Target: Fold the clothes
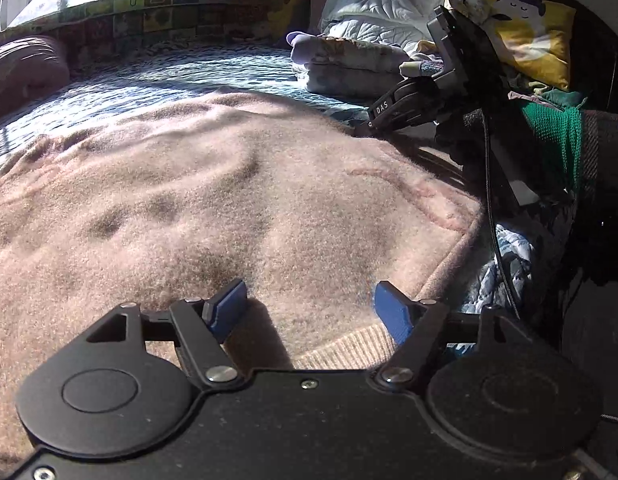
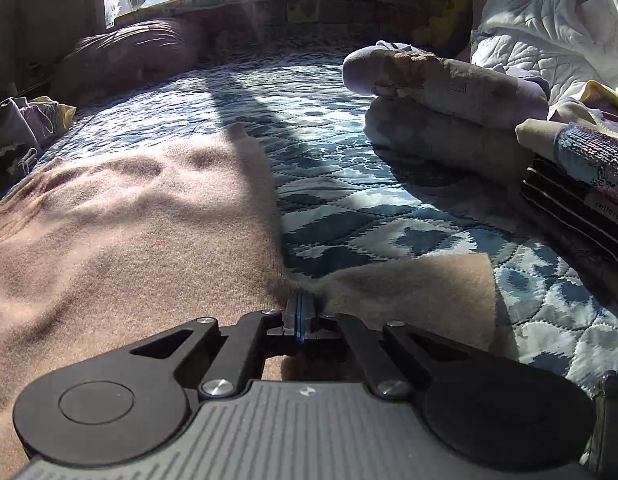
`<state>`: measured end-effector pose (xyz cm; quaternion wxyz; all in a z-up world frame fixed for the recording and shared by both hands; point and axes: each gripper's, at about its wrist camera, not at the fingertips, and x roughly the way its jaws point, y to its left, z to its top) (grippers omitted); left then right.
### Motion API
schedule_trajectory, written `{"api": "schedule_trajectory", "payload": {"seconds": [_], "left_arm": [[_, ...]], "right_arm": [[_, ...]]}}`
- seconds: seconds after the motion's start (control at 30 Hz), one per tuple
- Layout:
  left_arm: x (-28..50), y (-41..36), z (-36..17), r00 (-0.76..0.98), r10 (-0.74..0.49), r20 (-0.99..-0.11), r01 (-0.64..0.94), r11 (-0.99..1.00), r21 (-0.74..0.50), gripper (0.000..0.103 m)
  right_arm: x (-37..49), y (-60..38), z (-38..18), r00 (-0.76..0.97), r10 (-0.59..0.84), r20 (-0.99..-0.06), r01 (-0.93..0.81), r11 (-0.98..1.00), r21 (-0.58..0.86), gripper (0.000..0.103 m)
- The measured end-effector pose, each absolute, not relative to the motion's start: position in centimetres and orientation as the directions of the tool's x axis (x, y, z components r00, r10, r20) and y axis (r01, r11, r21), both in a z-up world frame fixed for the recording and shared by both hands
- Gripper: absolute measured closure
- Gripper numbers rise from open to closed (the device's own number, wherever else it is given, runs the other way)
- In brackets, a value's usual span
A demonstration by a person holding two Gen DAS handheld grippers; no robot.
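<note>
A fuzzy pink sweater [image 1: 213,200] lies spread flat on the blue patterned bed cover [image 1: 181,76]. My left gripper [image 1: 309,304] hovers open just above the sweater, near its ribbed hem [image 1: 349,348], with nothing between its blue fingertips [image 1: 229,308]. My right gripper [image 2: 300,312] is shut on the pink sweater [image 2: 129,232], where the body meets a short flap of fabric [image 2: 421,292] lying to the right. In the left wrist view the right gripper [image 1: 363,130] shows at the sweater's far right edge, pointing down onto it.
A stack of folded clothes [image 2: 449,96] sits on the bed to the right, with a white quilt [image 2: 549,24] and a yellow pillow [image 1: 537,44] behind it. A brown cushion [image 2: 129,56] lies by the window. Green knitwear [image 1: 557,128] hangs at the right.
</note>
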<state>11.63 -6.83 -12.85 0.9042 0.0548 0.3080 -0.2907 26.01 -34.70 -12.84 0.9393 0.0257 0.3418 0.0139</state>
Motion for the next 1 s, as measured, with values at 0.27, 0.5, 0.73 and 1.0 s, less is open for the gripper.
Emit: {"api": "schedule_trajectory", "payload": {"seconds": [0.27,0.5,0.73,1.0], "left_arm": [[11.2,-6.2,-12.7,0.633,-0.496,-0.595,0.55,0.828,-0.105,0.031],[10.0,-5.7,-12.0,0.673,-0.468,-0.573,0.503,0.857,-0.109,0.03],[9.2,-6.4,-12.1,0.718,-0.369,-0.59,0.423,0.905,-0.051,0.027],[8.4,-5.0,-11.7,0.719,-0.36,-0.594,0.351,0.926,-0.137,0.025]], "right_arm": [[19.0,-36.9,-12.8,0.757,-0.13,-0.64,0.128,0.991,-0.05,0.101],[11.0,-40.7,-11.4,0.826,-0.092,-0.556,0.279,0.924,0.262,0.065],[6.9,-38.4,-13.7,0.824,0.065,-0.562,0.213,0.884,0.415,0.055],[6.7,-37.5,-15.5,0.826,0.243,-0.509,0.179,0.743,0.645,0.049]]}}
